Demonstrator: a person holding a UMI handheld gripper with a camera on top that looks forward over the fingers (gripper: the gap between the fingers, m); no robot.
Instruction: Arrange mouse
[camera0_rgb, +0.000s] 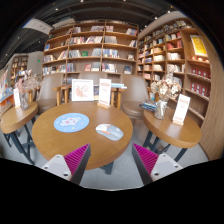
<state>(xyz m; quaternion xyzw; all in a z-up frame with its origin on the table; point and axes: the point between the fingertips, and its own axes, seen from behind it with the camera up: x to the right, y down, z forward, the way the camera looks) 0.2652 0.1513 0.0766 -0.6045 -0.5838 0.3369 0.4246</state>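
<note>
The mouse (110, 132) lies on the round wooden surface (50, 145), toward its right edge, ahead of the hand-held gripper (111, 160) and a little beyond its fingers. We see a pale, flattish shape there; its details are too small for us to tell. Left of it, near the middle of the same surface, sits one round blue mat (71, 122), apart from the mouse.

The hand-held gripper is released: its two fingers stand wide apart with nothing between them, the pink pads (76, 157) facing inward over the near edge of the surface.

Around it we count two more round tables, one at the left (14, 117) and one at the right (168, 130). The right one carries one upright white card (181, 108) and a vase of flowers (161, 92). Beyond the far edge of the central surface stand two white display boards (82, 89), side by side on a low bench. Behind them, tall wooden bookshelves (92, 48) filled with books line the back and right walls. Nothing lies between the fingers and the mouse; the stretch of wood there is bare.
</note>
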